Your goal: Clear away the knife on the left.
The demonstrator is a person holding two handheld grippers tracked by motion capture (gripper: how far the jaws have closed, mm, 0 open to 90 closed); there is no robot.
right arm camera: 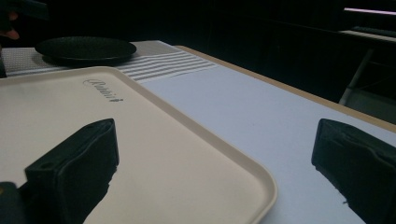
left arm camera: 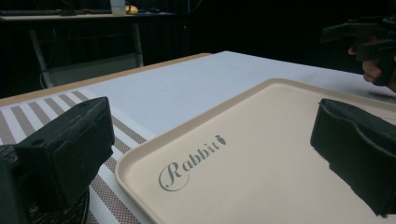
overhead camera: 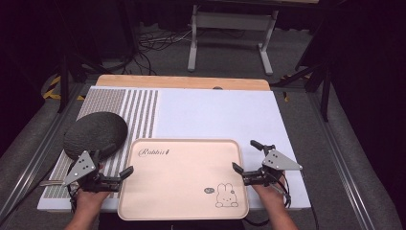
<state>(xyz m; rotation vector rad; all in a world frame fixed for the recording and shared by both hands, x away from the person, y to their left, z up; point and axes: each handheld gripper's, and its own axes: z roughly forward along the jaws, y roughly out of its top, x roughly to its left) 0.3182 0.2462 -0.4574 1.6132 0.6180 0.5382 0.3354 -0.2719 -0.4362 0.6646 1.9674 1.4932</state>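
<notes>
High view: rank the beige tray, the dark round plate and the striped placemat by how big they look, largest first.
1. Beige tray, largest.
2. Striped placemat, though the plate and tray cover parts of it, so its rank against the tray is unsure.
3. Dark round plate, clearly smallest.

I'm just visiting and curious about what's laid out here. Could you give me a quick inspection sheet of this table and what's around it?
Surface: white mat with a striped patch at left, on a wooden table.
Job's things: beige tray, nothing on it, with a rabbit drawing; dark round plate at left.
Clutter: nothing seen.
Grippers: left tongs open, straddling the tray's left edge; right tongs open, straddling its right edge.
Cables: loose wires on the floor beyond.
Surroundings: white stand, dark room.
</notes>
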